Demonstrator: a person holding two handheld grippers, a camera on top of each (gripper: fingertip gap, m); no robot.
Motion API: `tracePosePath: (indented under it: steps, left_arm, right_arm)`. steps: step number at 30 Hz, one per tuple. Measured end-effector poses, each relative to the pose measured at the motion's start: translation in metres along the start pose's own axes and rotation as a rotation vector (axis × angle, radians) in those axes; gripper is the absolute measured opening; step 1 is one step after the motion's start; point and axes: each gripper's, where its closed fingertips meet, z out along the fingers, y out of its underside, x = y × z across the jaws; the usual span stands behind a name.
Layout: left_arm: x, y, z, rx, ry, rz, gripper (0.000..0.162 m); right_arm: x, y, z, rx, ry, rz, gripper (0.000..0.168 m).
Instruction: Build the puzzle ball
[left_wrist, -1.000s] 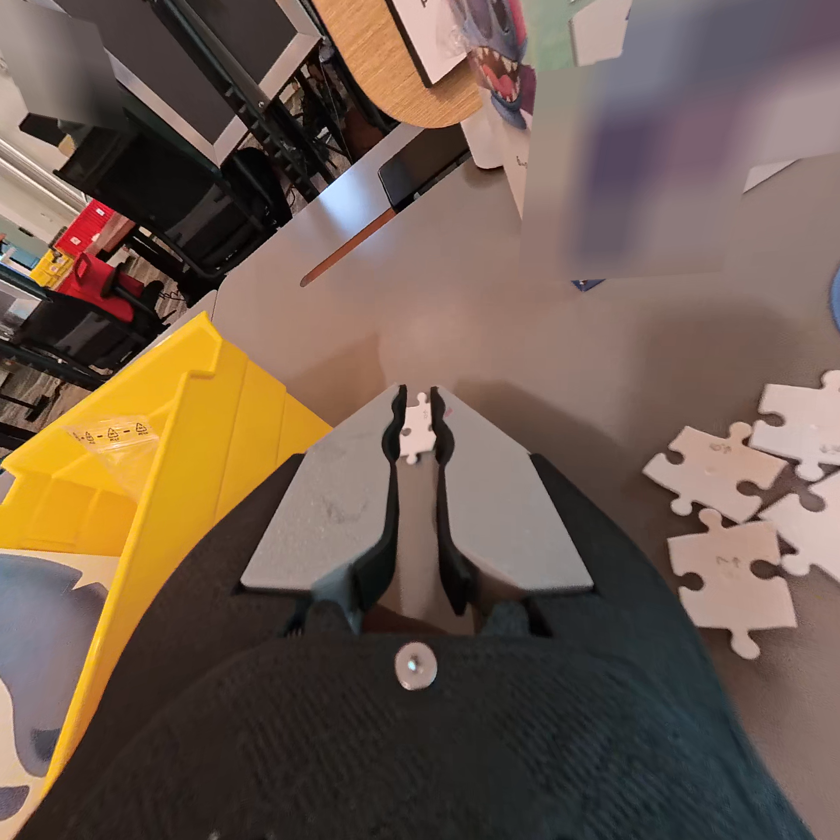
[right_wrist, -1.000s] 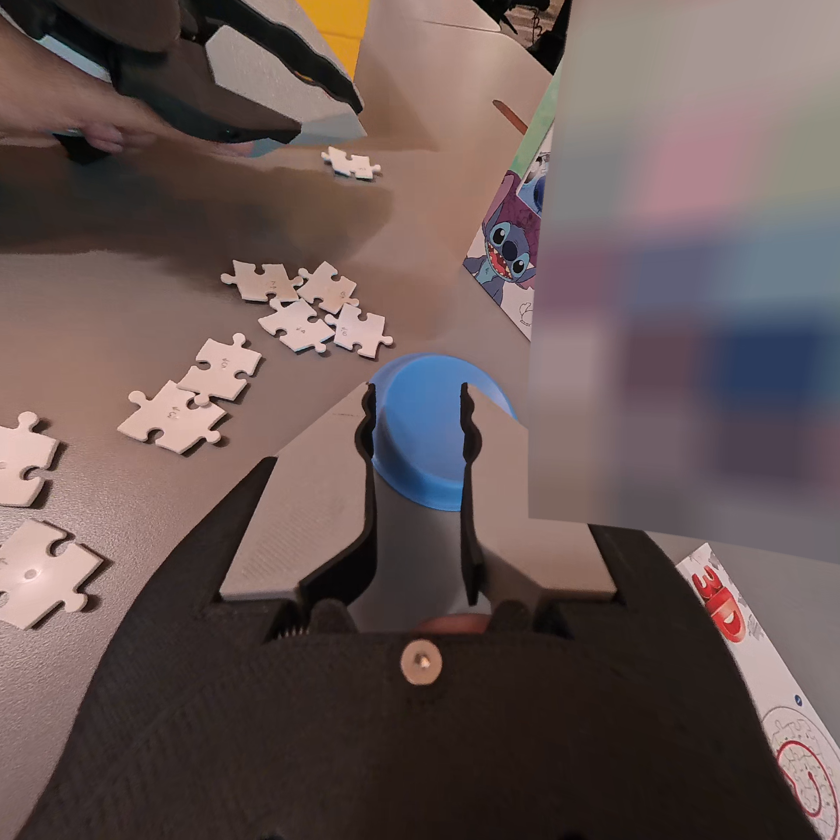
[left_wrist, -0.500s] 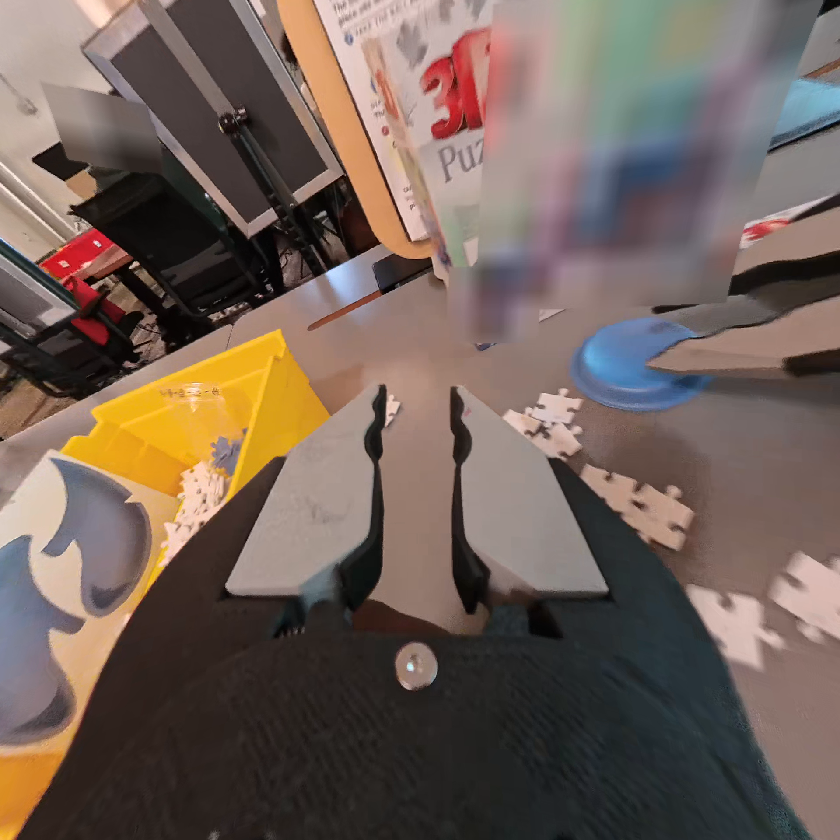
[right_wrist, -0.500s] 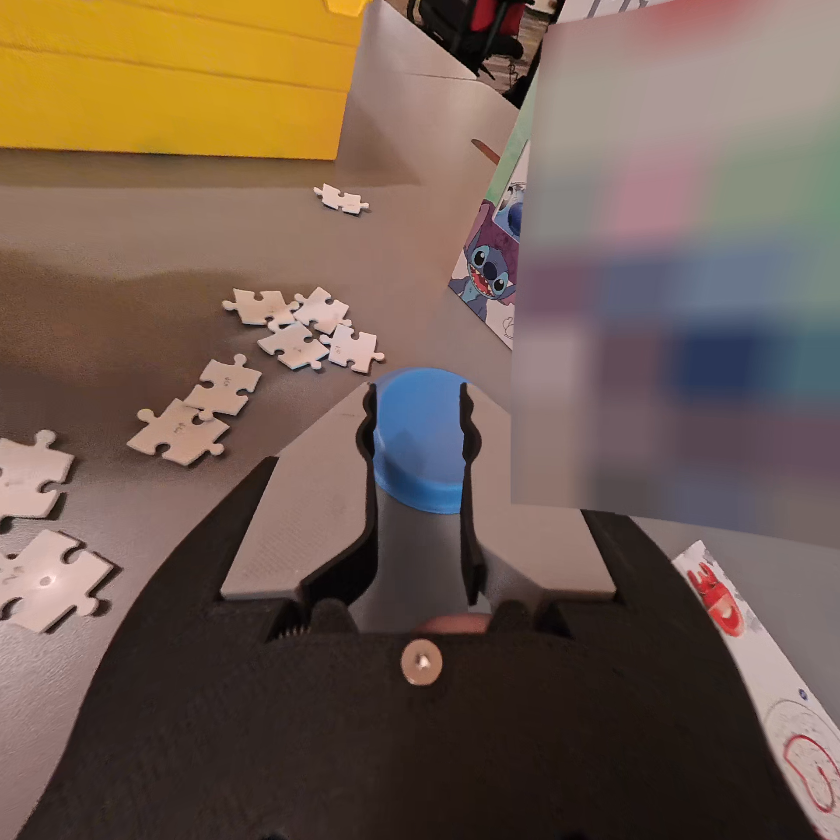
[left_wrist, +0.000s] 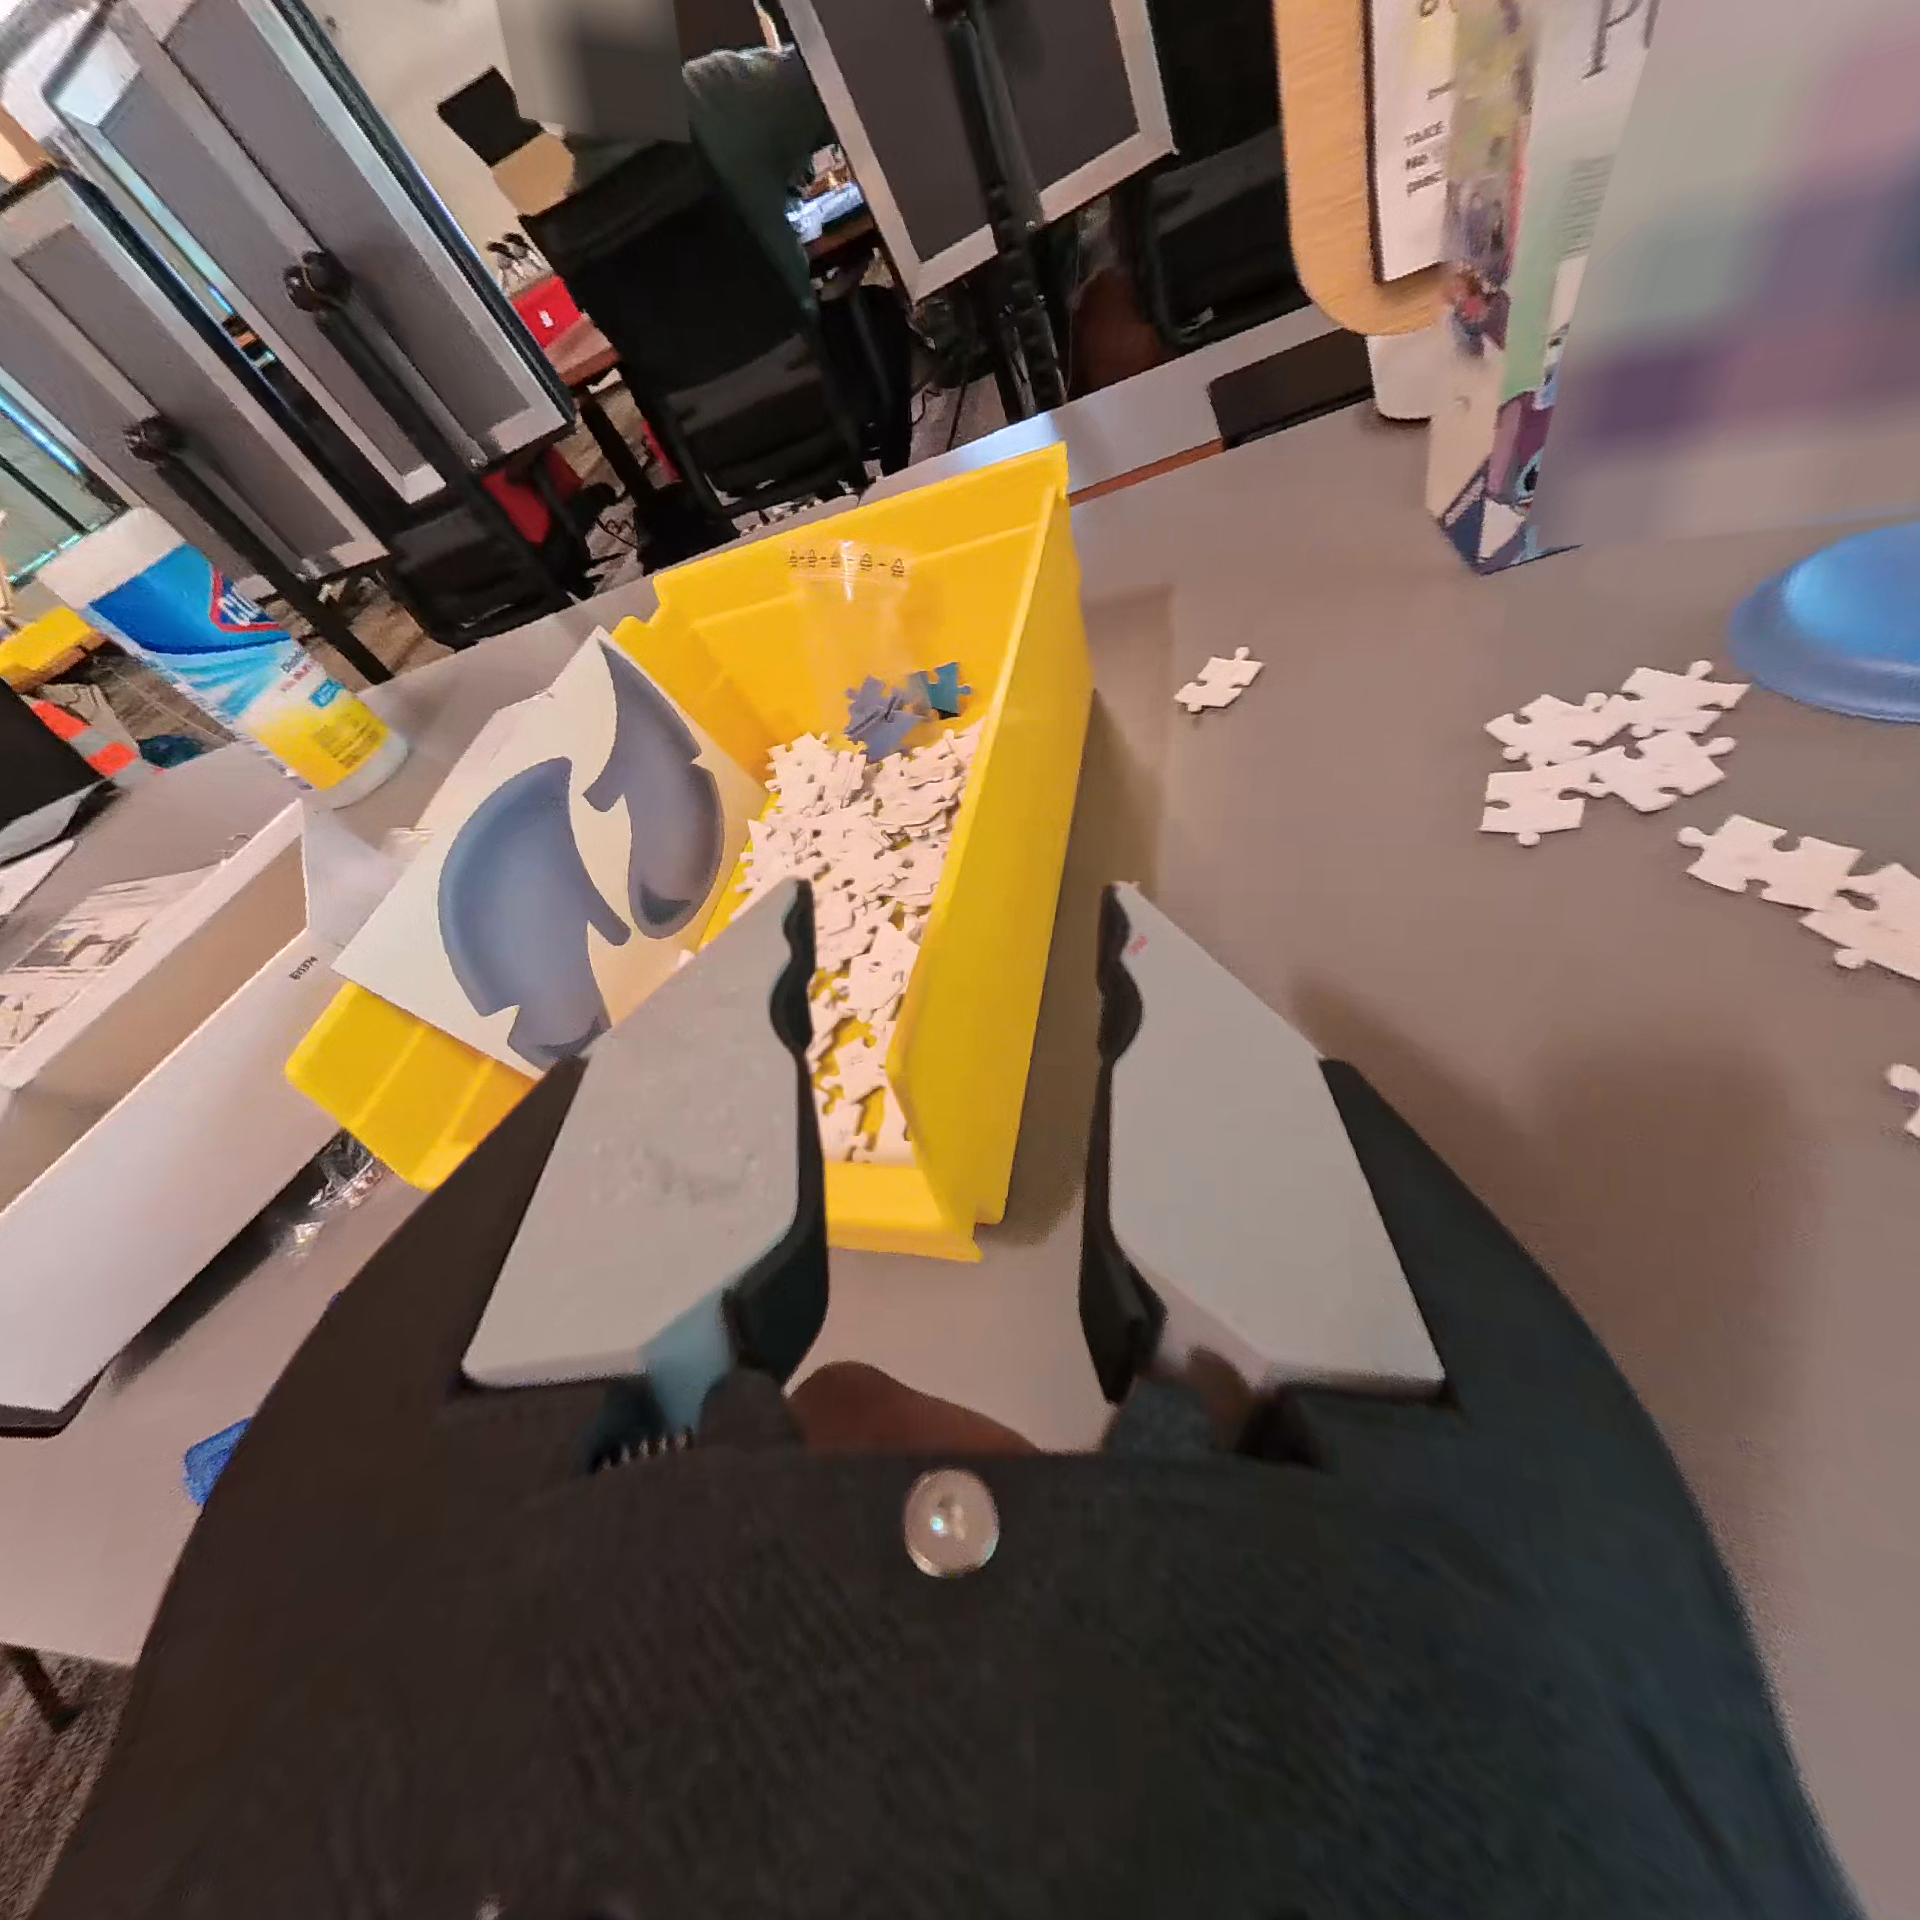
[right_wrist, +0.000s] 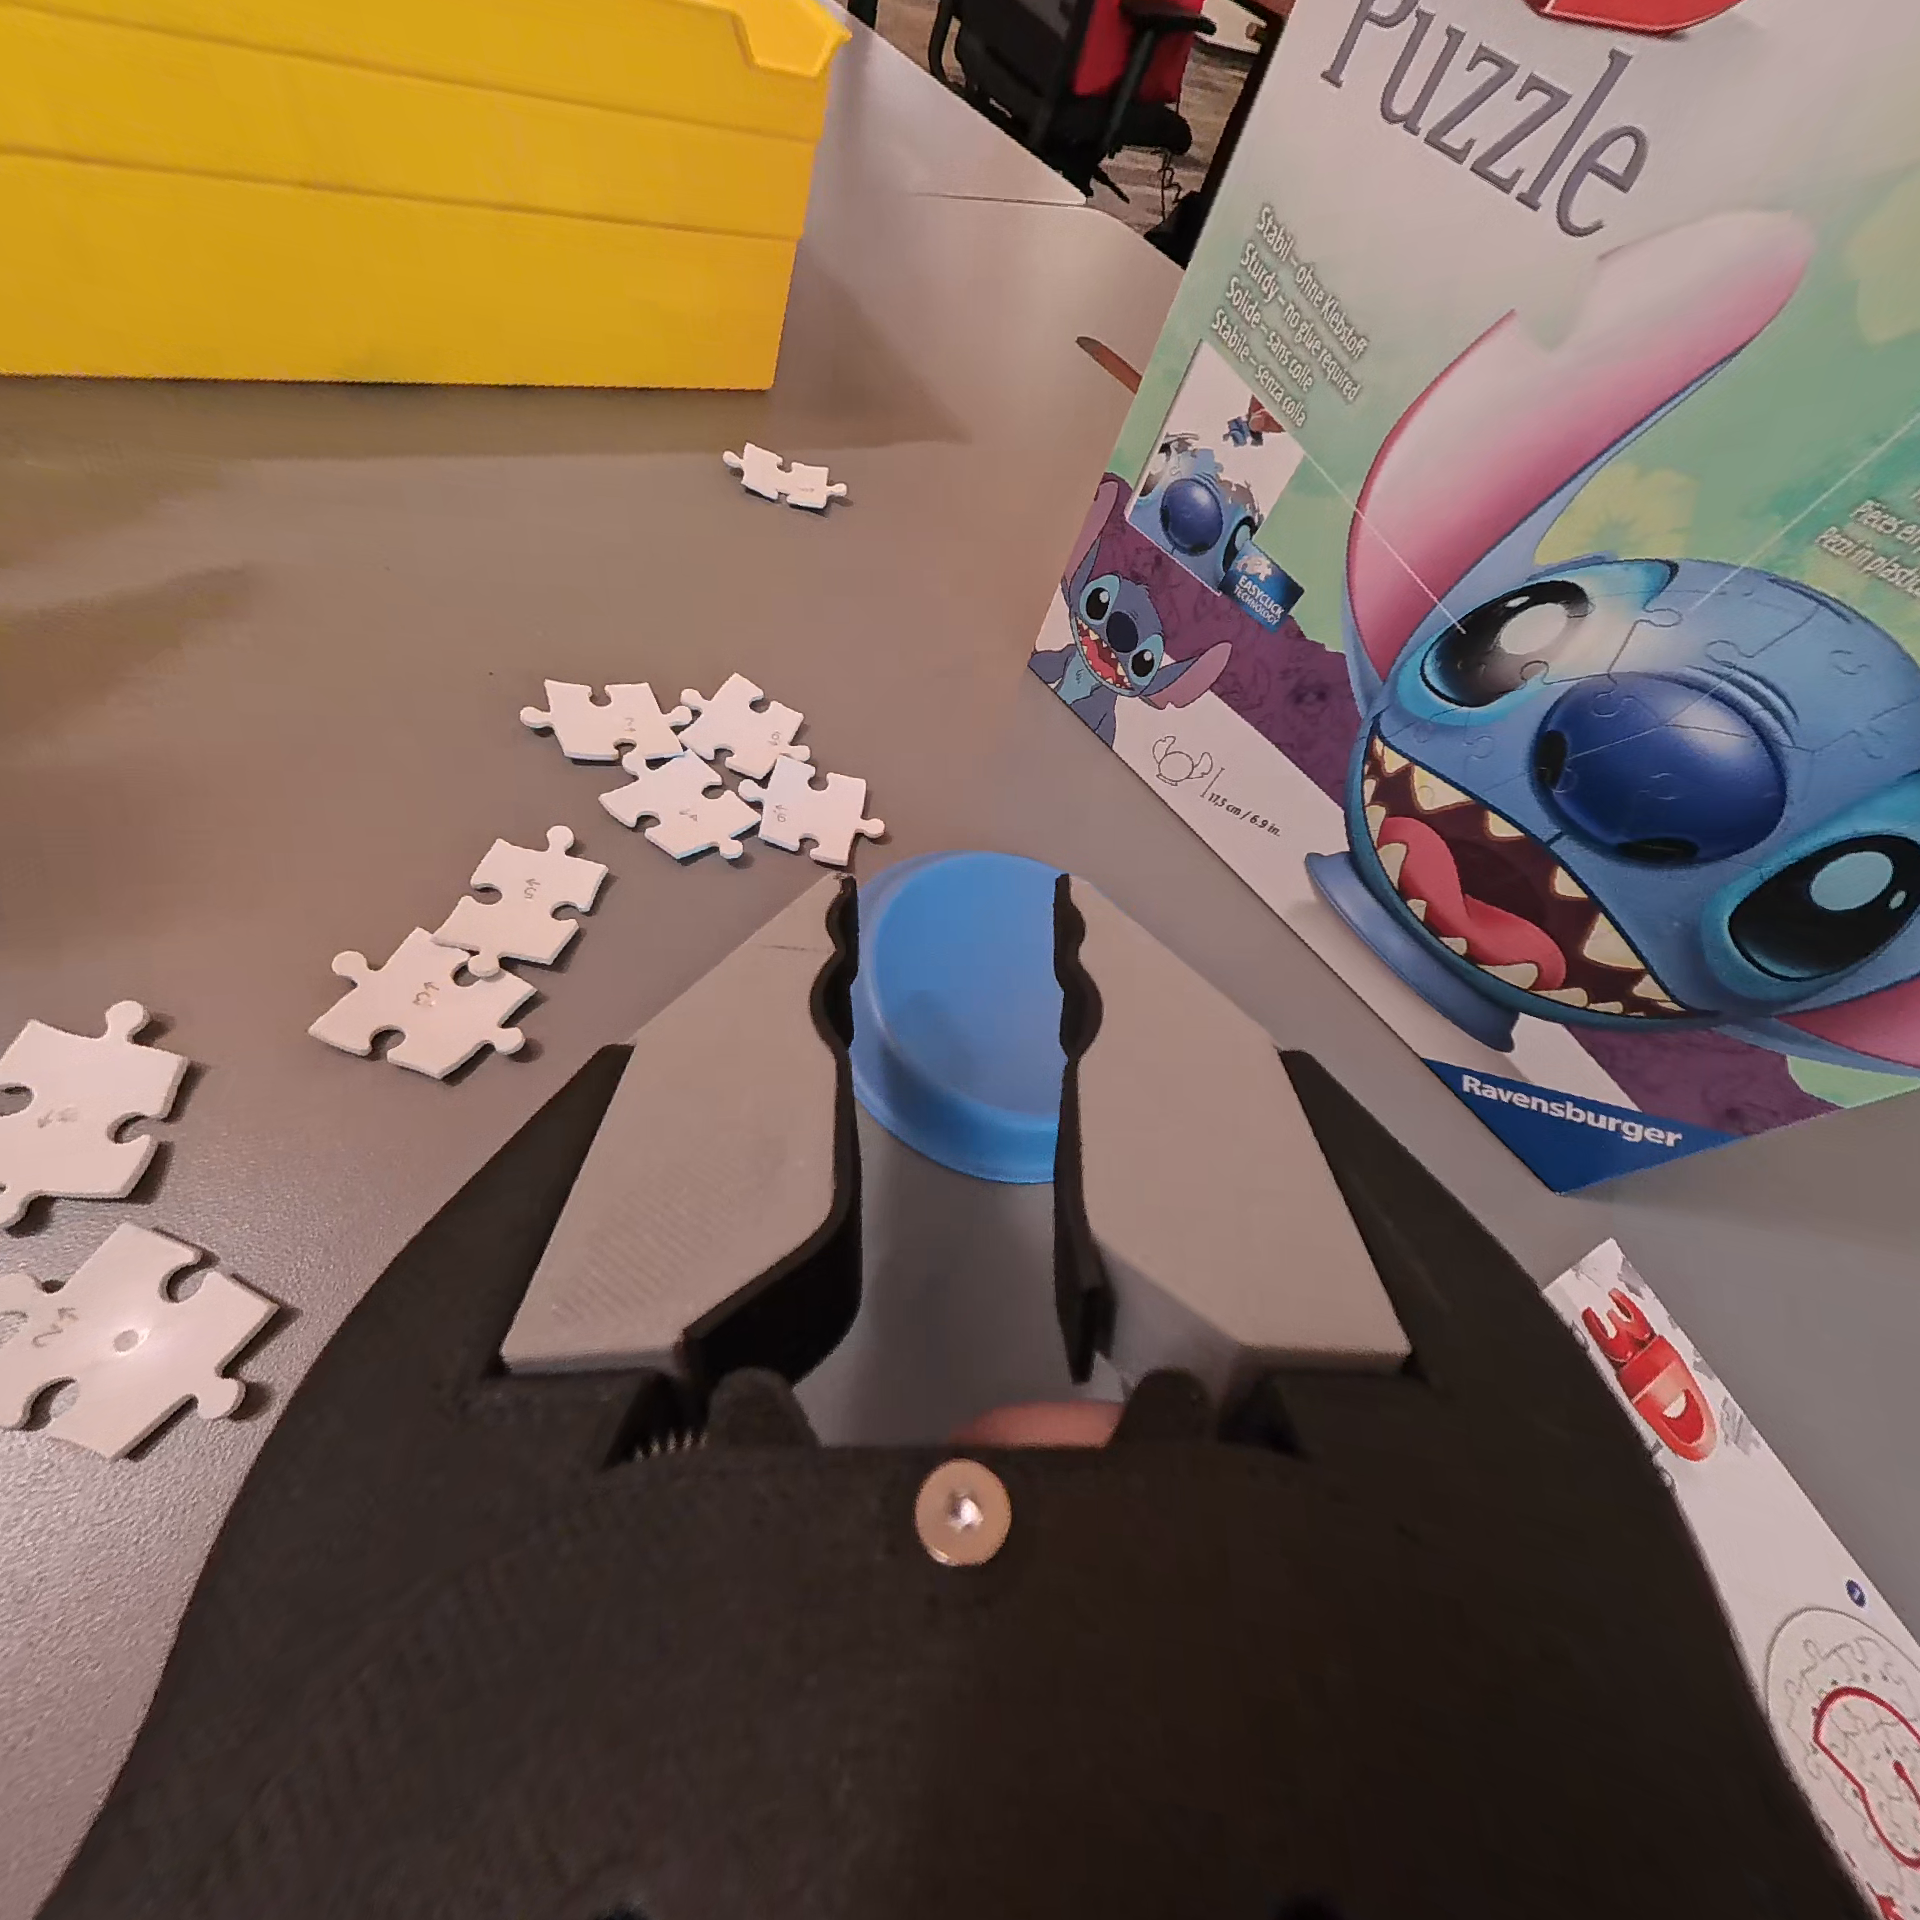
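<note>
the yellow bin (left_wrist: 997, 935) runs lengthwise away from the left gripper (left_wrist: 951, 904), whose fingers are spread wide and empty above its near end. only this view shows the white puzzle pieces (left_wrist: 862, 914) heaped inside. the right gripper (right_wrist: 951, 894) – fingers apart, empty – points at the blue stand (right_wrist: 956, 997); loose pieces (right_wrist: 707, 769) lie between the stand and the bin.

My left gripper (left_wrist: 951, 909), jaws parted and empty, hangs above the yellow bin (left_wrist: 992, 935) of white puzzle pieces (left_wrist: 873, 831).
</note>
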Motion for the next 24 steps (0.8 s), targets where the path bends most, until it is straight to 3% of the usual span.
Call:
tracePosePath:
  steps: [6,8,12,15,18,21,24]
  left_arm:
    - [0.000,0.036,0.026,-0.114,0.033,-0.050,0.055]
    - [0.007,0.038,0.028,-0.115,0.069,-0.059,0.040]
    - [0.020,0.034,0.025,-0.120,0.140,-0.070,0.043]
    - [0.026,0.019,0.015,-0.076,0.173,-0.086,0.046]
    - [0.033,-0.017,-0.006,0.045,0.169,-0.066,0.047]
    - [0.068,-0.052,-0.025,0.169,0.288,-0.071,0.044]
    - [0.104,-0.064,-0.009,0.189,0.383,-0.049,0.043]
  right_arm:
    - [0.002,0.001,0.000,-0.005,0.013,-0.001,0.034]
    - [0.003,0.001,0.000,-0.007,0.016,0.000,0.034]
    - [0.003,0.002,0.001,-0.012,0.014,0.004,0.035]
    - [0.003,0.002,0.001,-0.011,0.010,0.004,0.034]
    - [0.002,0.002,0.001,-0.010,0.007,0.001,0.034]
    - [0.002,0.002,0.001,-0.011,0.005,0.003,0.034]
    - [0.002,0.002,0.001,-0.012,0.007,0.006,0.035]
